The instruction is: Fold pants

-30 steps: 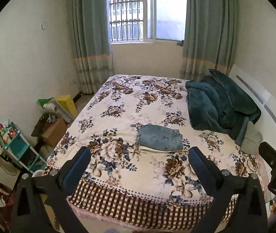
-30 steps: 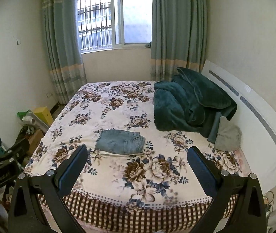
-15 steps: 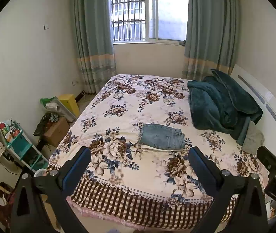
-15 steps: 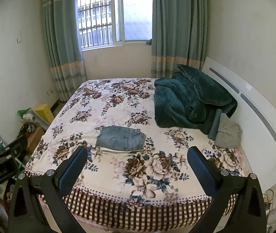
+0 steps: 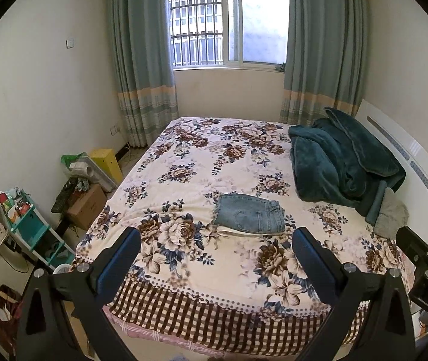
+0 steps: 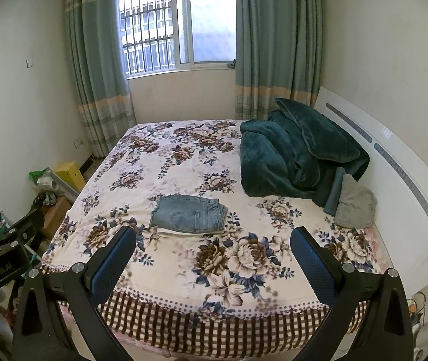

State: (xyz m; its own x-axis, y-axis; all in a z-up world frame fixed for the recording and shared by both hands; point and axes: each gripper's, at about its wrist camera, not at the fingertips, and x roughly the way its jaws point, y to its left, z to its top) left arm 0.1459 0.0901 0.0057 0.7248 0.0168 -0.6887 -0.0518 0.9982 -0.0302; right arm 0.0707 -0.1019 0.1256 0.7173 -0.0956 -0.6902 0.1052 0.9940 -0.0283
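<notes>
Spread wide and empty, both pairs of fingers: left gripper (image 5: 215, 245) and right gripper (image 6: 214, 245), black angular arms tipped with blue textured pads, held off the near edge of the bed (image 5: 214, 270). Beyond them, broad rectangular mattress under a cream floral cover with a brown checked hem. Heaped at the right against the white headboard (image 6: 394, 162), a plush dark teal blanket (image 5: 334, 162). Smallest, denim pants (image 5: 250, 215) folded into a flat compact rectangle, frayed hem leftward, resting on the cover well past the fingertips, touched by neither gripper.
</notes>
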